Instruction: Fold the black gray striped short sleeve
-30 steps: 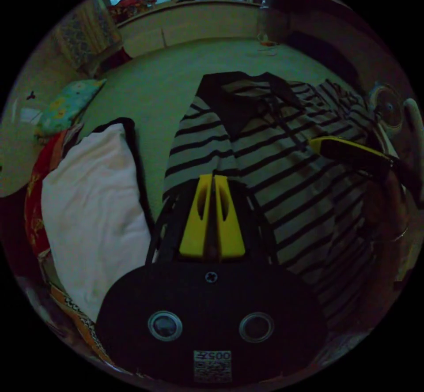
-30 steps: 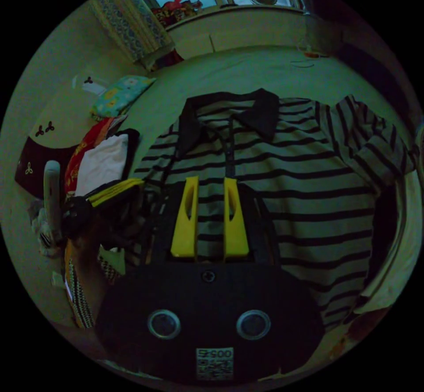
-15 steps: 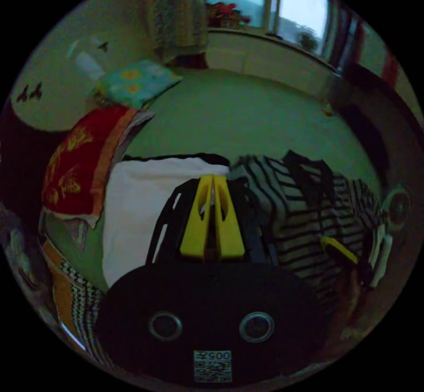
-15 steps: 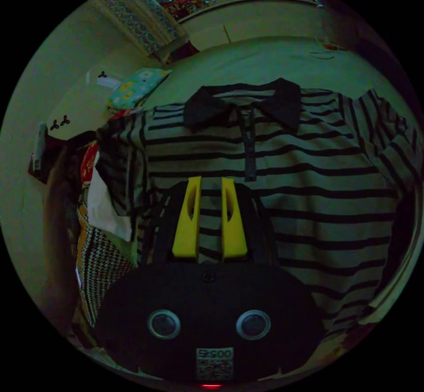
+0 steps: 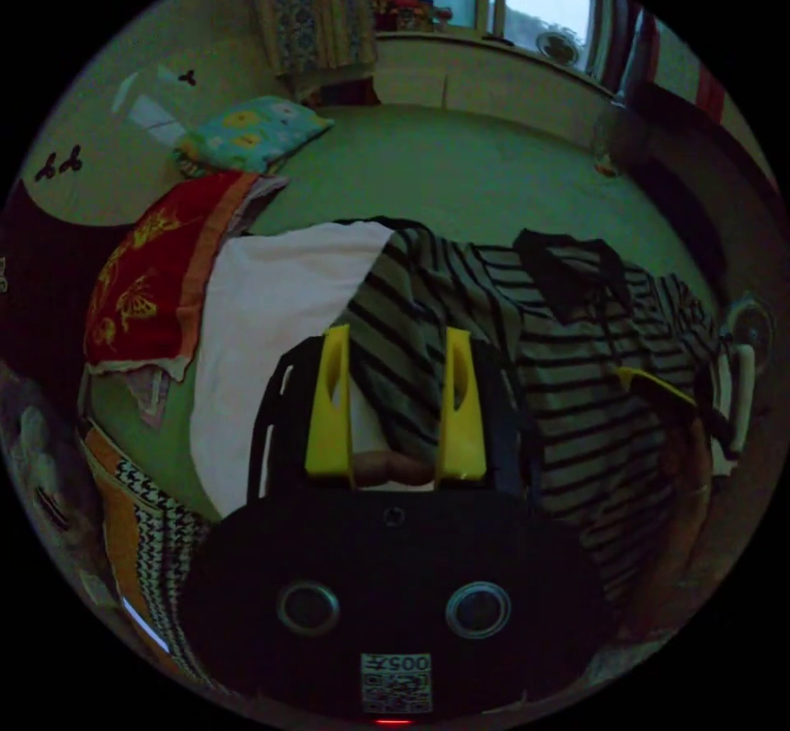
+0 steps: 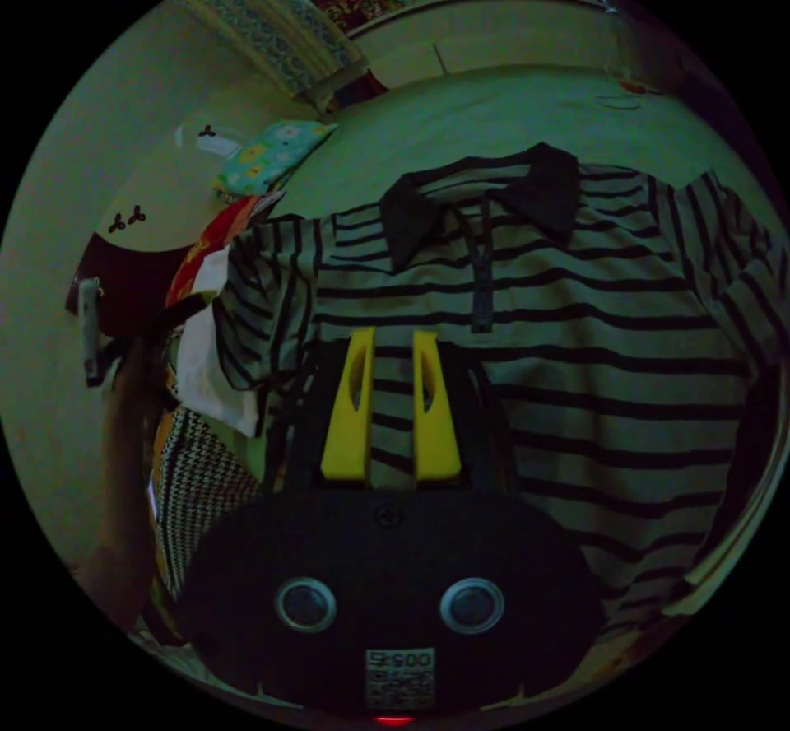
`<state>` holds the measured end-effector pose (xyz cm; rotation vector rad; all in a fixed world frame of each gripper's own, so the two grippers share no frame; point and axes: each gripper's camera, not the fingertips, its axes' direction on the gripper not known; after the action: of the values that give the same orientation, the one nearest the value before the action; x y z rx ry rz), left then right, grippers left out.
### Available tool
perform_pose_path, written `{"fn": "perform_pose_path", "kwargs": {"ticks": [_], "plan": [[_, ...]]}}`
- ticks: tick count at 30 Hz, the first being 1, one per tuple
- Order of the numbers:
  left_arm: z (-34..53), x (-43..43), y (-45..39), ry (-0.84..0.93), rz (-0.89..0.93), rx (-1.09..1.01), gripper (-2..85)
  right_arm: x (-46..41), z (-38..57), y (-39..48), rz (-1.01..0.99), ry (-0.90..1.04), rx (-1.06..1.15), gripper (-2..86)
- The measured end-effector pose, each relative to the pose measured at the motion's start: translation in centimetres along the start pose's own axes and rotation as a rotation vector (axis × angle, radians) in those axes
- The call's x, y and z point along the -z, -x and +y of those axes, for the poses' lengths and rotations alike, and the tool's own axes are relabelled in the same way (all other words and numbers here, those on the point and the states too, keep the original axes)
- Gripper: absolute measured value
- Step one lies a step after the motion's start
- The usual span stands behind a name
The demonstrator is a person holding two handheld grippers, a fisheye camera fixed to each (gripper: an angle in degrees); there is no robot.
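Striped shirt [image 6: 576,369] spread flat (collar up), left hand-held gripper [image 5: 395,344] wide apart, right hand-held gripper [image 6: 389,344] parted, both empty

No legible text is present on the shirt, bedding or walls. One label [image 5: 396,682] is fixed to the housing of my left tool [image 5: 393,336], below the two round ports. It carries a square code and a short character row, printed mirrored and too dim to read. My right tool [image 6: 390,336] carries a matching label [image 6: 400,676] in the same position. The red cloth [image 5: 148,270] bears gold motifs, not readable as characters.
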<state>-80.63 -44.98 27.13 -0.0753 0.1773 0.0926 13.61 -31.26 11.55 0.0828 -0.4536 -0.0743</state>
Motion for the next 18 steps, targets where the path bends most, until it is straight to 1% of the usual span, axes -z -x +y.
{"fn": "perform_pose_path", "kwargs": {"ticks": [2, 4, 5, 7, 9, 11, 13, 16, 18], "plan": [[-0.7, -1.1, 1.3, 0.064, -0.020, 0.030, 16.8, -0.2, 0.1, -0.3, 0.014, -0.002, 0.003, 7.3], [-0.9, -1.8, 1.7, 0.125, -0.019, 0.028, 14.8, -0.3, 0.2, -0.8, 0.019, -0.005, -0.022, 7.3], [-0.8, -1.6, 1.8, 0.138, -0.083, 0.023, 12.6, -0.3, 0.3, -1.1, 0.010, -0.010, -0.019, 7.3], [-0.5, -0.5, 1.8, 0.100, -0.145, -0.003, 8.8, -0.4, 0.5, -1.7, -0.004, -0.009, -0.035, 7.2], [-0.6, 0.9, 2.1, 0.066, -0.124, -0.015, 5.4, -0.6, 0.8, -2.4, -0.029, 0.002, -0.041, 7.2], [-1.2, 3.1, 3.4, 0.029, -0.120, 0.035, 1.8, -0.6, 1.0, -2.6, -0.036, -0.005, -0.035, 7.2], [-1.7, 4.3, 4.9, 0.013, -0.134, 0.079, 0.9, -0.7, 1.2, -2.7, -0.031, -0.005, -0.024, 7.3], [-2.1, 5.4, 7.9, -0.005, -0.258, 0.159, 0.5, -1.1, 1.4, -2.8, -0.031, 0.008, -0.020, 7.3], [-1.8, 5.6, 9.6, 0.024, -0.235, 0.194, 0.5, -1.3, 1.5, -3.0, -0.045, 0.003, -0.022, 7.3]]}}
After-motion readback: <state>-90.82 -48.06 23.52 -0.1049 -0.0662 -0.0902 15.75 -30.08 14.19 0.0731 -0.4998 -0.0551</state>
